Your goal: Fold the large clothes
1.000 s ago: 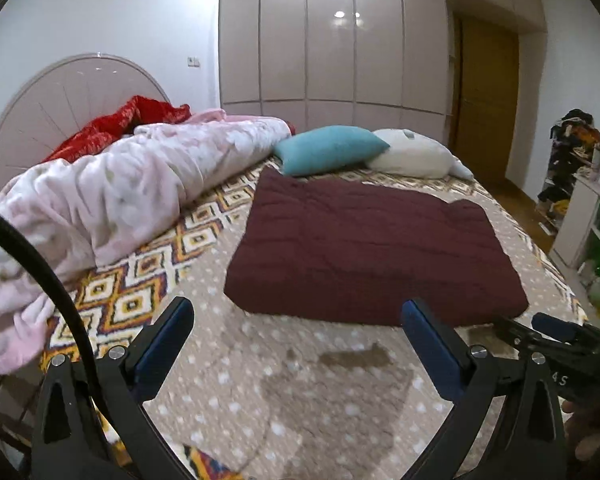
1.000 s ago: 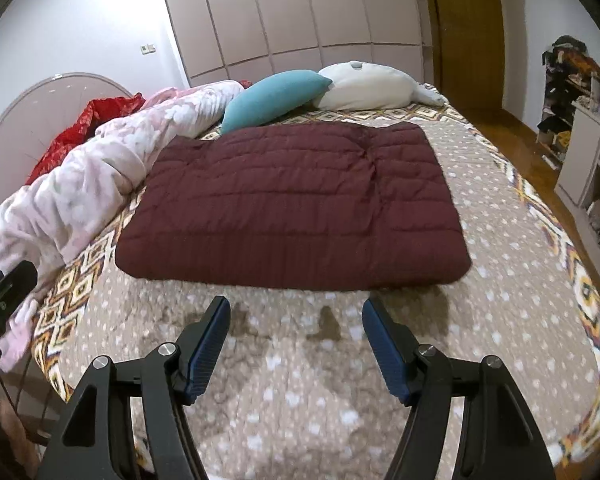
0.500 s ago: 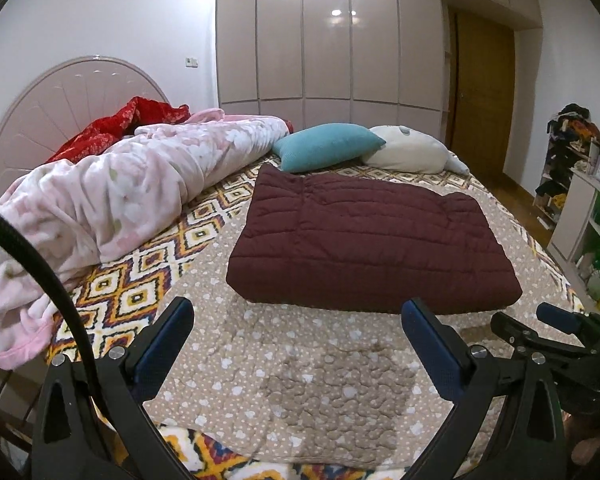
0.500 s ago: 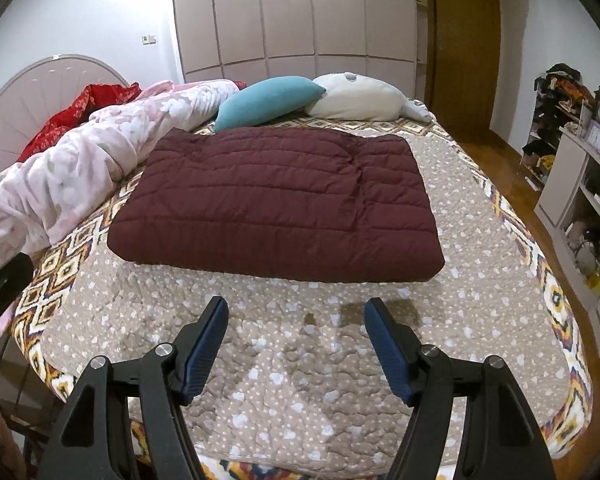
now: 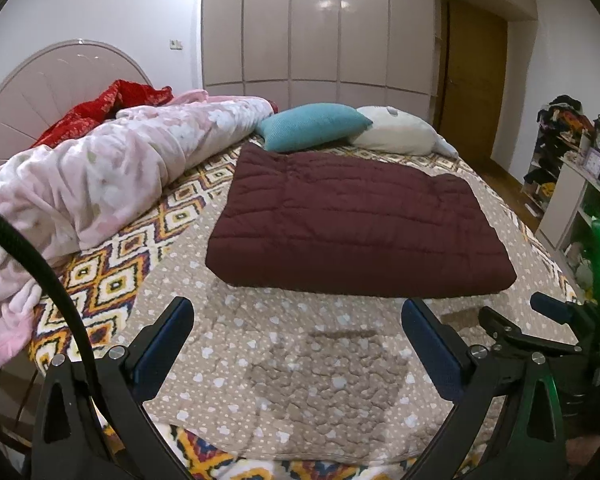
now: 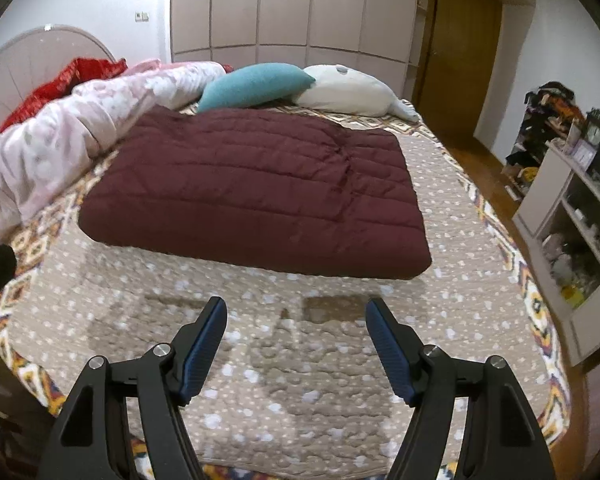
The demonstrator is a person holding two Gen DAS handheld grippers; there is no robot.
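Centrally on the bed's beige dotted quilted cover lies the folded maroon quilted puffer garment, flat, near a teal pillow. Left gripper and right gripper hover above the near edge, both released, jaws spread, grasping nothing, apart from the garment.

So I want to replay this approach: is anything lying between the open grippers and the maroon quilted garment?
Nothing visible. Only bare dotted bedspread lies between the right gripper, the left gripper and the maroon garment; the pillows sit beyond it.
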